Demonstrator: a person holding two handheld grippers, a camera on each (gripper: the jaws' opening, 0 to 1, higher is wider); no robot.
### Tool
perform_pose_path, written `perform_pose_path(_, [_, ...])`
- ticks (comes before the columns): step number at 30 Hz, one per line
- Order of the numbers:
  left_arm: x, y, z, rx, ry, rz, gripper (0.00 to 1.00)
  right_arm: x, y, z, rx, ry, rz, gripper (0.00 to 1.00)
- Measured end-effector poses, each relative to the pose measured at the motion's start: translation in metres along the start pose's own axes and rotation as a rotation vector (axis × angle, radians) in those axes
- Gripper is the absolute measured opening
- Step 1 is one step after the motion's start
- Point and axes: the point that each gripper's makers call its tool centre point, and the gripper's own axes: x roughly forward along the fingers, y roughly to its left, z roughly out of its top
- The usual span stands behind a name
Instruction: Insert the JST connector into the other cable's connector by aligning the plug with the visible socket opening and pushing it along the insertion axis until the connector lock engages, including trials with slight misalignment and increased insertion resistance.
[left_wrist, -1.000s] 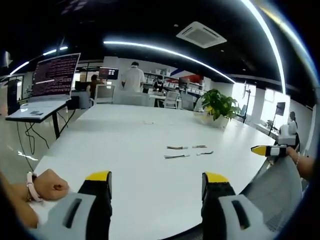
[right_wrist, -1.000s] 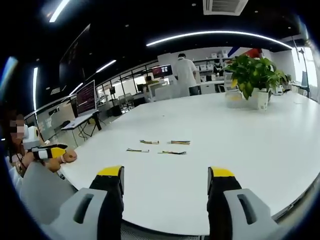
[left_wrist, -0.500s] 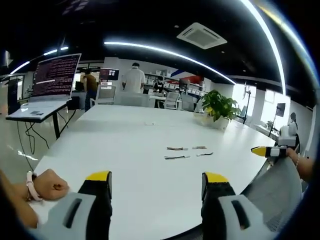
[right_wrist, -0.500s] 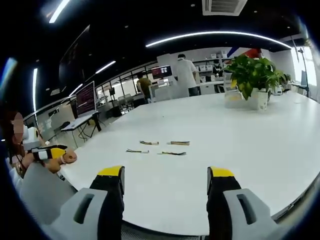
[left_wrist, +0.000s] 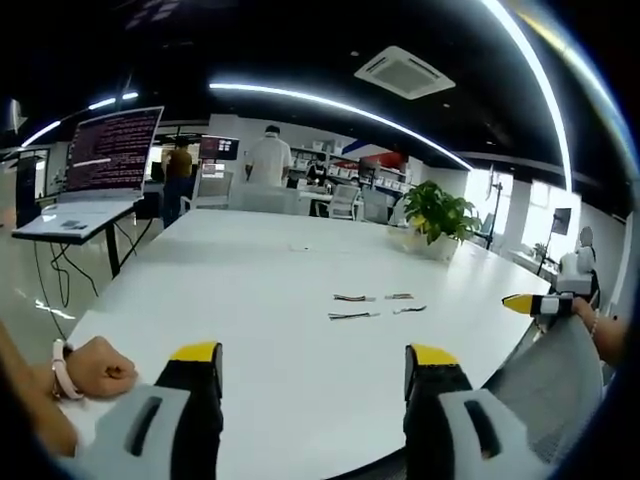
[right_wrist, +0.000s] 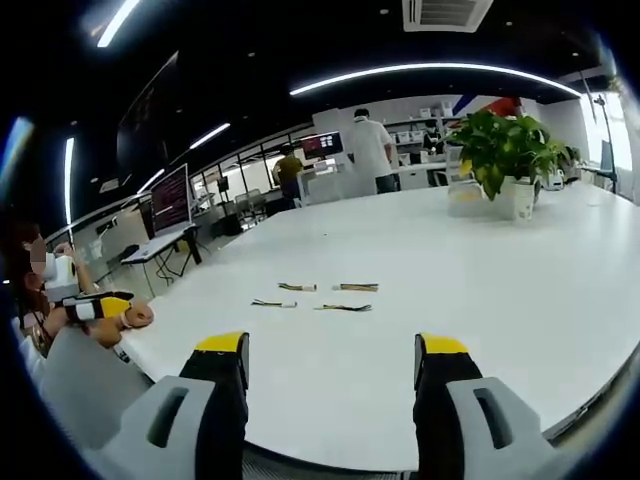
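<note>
Several short cables with small connectors lie in a loose group on the white table (left_wrist: 250, 270): one pair (left_wrist: 354, 314) nearer, another (left_wrist: 354, 297) behind it, more to the right (left_wrist: 399, 295). In the right gripper view the same cables (right_wrist: 274, 302) (right_wrist: 345, 306) (right_wrist: 358, 287) lie mid-table (right_wrist: 480, 260). My left gripper (left_wrist: 315, 355) is open at the table's near edge, well short of the cables. My right gripper (right_wrist: 332, 348) is open too, holding nothing. The right gripper's yellow tip (left_wrist: 525, 301) enters the left gripper view at the right; the left one's tip (right_wrist: 110, 305) appears at the left of the right gripper view.
A potted plant (left_wrist: 437, 212) (right_wrist: 505, 150) stands at the table's far side. A desk with a lit monitor (left_wrist: 108, 150) is off to the left. People stand in the background (left_wrist: 266, 156). A person's fist with a wristband (left_wrist: 95, 368) rests at the table's near left edge.
A person in the background has stepped a little to the side. The grippers and cables stay where they were.
</note>
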Motion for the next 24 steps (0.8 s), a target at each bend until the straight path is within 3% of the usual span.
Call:
perform_pose_path(5, [0.0,-0.001,0.001,-0.016,-0.012,-0.008,0.77,0.0,-0.001,0.0,0.001,0.002,-0.002,0.66])
perform_pose_path(9, [0.001,-0.004,0.002,-0.03,-0.016,-0.032,0.87,0.001,-0.002,-0.001,0.002,0.008,-0.006,0.66])
perform_pose_path(12, [0.001,-0.004,0.002,-0.048,-0.01,-0.047,0.88,0.0,-0.003,-0.001,0.0,0.012,-0.015,0.64])
perform_pose_path(14, [0.0,-0.011,0.008,-0.084,-0.036,-0.085,0.86,0.0,-0.002,0.002,-0.001,-0.001,-0.016,0.62])
perform_pose_path(16, [0.0,-0.013,-0.004,-0.112,0.054,-0.094,0.84,-0.001,-0.002,0.005,0.023,-0.016,-0.014,0.64])
perform_pose_path(17, [0.003,-0.011,-0.005,-0.102,0.072,-0.085,0.85,-0.001,-0.003,0.006,0.033,-0.025,-0.016,0.66])
perform_pose_path(21, [0.009,-0.013,0.009,-0.027,0.032,-0.101,0.88,0.0,0.0,0.005,0.026,-0.006,-0.009,0.68])
perform_pose_path(24, [0.017,-0.014,0.015,-0.022,0.045,-0.121,0.93,0.001,0.001,0.009,0.024,-0.004,0.01,0.75])
